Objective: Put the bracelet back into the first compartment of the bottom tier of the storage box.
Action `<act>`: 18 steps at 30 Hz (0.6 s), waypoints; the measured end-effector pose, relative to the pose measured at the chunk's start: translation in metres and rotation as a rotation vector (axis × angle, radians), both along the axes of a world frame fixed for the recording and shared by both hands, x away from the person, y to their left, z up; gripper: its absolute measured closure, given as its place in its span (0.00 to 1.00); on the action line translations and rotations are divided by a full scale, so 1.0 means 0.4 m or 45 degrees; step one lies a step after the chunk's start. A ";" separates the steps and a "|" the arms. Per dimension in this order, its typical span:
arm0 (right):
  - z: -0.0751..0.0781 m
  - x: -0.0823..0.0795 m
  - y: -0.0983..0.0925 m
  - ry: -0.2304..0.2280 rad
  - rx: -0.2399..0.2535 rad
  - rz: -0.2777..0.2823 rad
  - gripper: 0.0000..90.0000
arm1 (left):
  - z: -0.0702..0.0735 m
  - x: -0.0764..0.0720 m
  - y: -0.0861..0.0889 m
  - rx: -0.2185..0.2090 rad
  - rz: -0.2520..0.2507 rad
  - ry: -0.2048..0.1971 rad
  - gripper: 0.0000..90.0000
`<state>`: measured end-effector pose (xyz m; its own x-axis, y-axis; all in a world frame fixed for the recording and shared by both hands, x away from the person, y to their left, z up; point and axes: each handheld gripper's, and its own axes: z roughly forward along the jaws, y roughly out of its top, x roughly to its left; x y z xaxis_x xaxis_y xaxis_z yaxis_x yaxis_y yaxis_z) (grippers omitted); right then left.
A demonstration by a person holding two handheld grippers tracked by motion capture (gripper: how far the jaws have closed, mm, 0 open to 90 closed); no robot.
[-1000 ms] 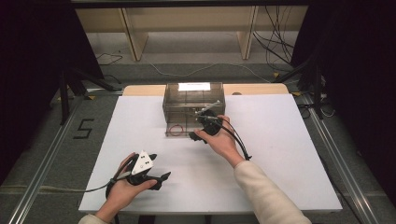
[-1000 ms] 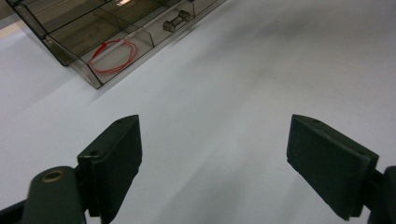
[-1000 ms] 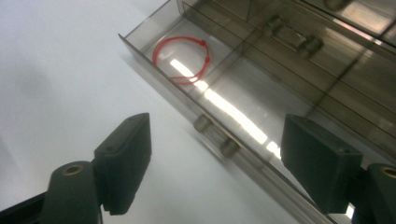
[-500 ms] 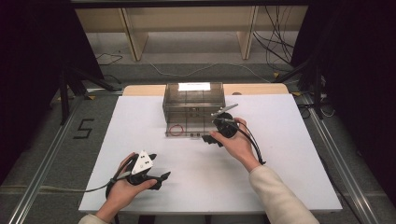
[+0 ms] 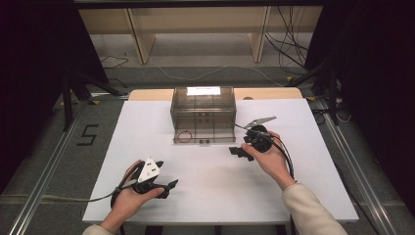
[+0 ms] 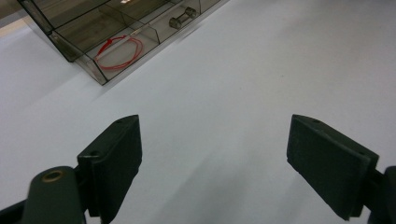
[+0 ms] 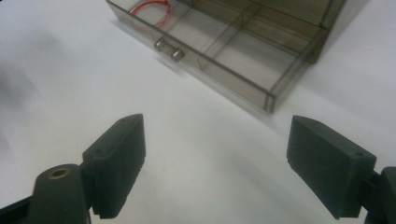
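Note:
A smoky clear drawer box [image 5: 203,105] stands at the middle back of the white table [image 5: 318,191]. Its bottom drawer [image 5: 215,137] is pulled out a little, with a red wire loop [image 5: 184,136] in the left compartment. My right gripper [image 5: 241,152] hovers just right of the drawer front, open; its jaws have just been opening and nothing is between them. In the right gripper view the gripper [image 7: 217,163] faces the drawer [image 7: 224,56] and its handle [image 7: 169,50]. My left gripper [image 5: 166,188] rests open at the near left. The left gripper view shows the loop [image 6: 119,49] far ahead.
Metal rails run along both sides of the table on the floor. A wooden shelf frame [image 5: 195,29] and cables [image 5: 288,49] lie beyond the far edge. A "5" is marked on the floor [image 5: 88,134] at the left.
My right hand has drawn back from the drawer front and moved to the right, toward the box's right corner. The left hand has stayed put.

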<state>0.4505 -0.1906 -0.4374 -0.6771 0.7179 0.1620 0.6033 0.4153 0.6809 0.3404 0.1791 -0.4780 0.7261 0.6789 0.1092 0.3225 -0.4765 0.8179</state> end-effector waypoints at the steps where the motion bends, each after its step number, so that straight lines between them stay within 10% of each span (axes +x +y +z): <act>1: -0.001 -0.008 -0.012 0.000 0.010 -0.005 0.22 | 0.000 0.000 0.000 0.000 0.000 -0.001 0.20; 18: -0.044 -0.185 -0.153 -0.099 0.055 -0.109 0.22 | 0.002 -0.004 -0.008 -0.013 -0.038 0.013 0.21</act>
